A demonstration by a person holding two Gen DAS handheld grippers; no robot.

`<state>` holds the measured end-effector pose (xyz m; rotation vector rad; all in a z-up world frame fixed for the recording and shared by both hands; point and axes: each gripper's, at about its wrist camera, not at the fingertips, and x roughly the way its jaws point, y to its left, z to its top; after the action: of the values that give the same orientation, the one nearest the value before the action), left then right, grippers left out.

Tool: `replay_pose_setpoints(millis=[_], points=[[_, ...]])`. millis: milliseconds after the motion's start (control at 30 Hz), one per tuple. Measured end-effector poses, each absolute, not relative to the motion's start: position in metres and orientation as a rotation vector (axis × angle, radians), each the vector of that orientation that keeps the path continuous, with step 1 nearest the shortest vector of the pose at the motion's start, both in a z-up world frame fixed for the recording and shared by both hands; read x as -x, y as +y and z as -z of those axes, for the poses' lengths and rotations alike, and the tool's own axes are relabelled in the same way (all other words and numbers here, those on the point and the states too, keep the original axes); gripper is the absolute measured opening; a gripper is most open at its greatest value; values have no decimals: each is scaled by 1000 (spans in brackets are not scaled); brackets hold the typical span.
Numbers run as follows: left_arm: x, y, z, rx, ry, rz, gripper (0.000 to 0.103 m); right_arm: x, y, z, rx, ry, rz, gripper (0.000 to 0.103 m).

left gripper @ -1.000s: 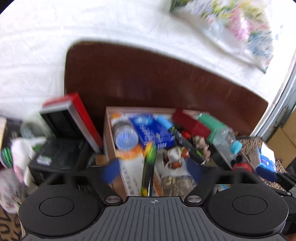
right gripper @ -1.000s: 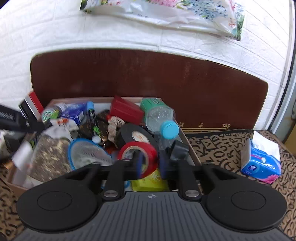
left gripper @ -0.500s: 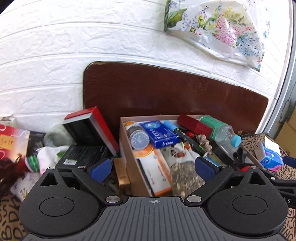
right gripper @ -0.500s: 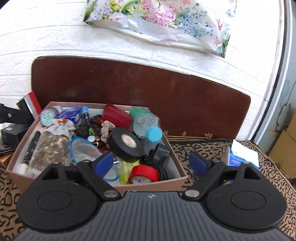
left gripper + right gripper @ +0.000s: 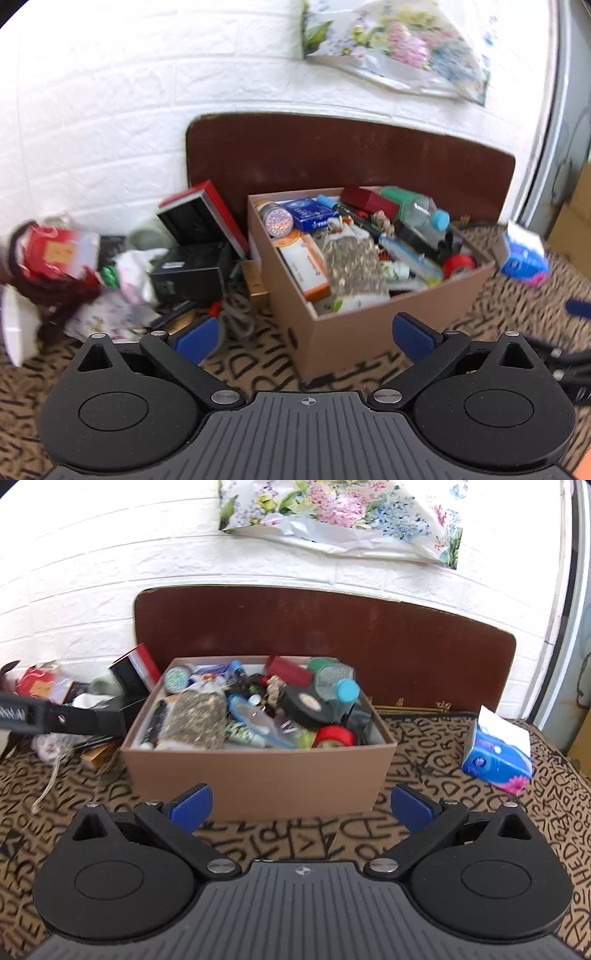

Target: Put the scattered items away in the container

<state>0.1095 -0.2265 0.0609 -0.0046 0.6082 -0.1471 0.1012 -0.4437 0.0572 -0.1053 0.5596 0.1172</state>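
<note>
- Both grippers have backed off the cardboard box (image 5: 258, 775); a second ago the right gripper (image 5: 301, 808) pinched the red tape roll (image 5: 334, 736), which now lies inside the box's right end.
- Right jaws opening, nothing between them; left gripper (image 5: 306, 334) is spread wide, empty.
- Box sits centre frame on the patterned cloth (image 5: 480, 812), long axis running left-right in the right wrist view.
- Looks like a finished drop; tissue pack (image 5: 496, 755) at right is still out.

Looks a lived-in home: ahead, white embossed brick-pattern wall (image 5: 92, 590), dark brown wooden headboard-like panel (image 5: 332, 635), letter-print leopard-brown fabric cover (image 5: 461, 738) below
</note>
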Motion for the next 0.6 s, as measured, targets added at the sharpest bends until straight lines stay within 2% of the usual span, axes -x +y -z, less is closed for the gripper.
replay_pose_setpoints(millis=[600], points=[[-65,-244,-56,-69,598,137,103,-71,-430,-45,117,629,-142,102]])
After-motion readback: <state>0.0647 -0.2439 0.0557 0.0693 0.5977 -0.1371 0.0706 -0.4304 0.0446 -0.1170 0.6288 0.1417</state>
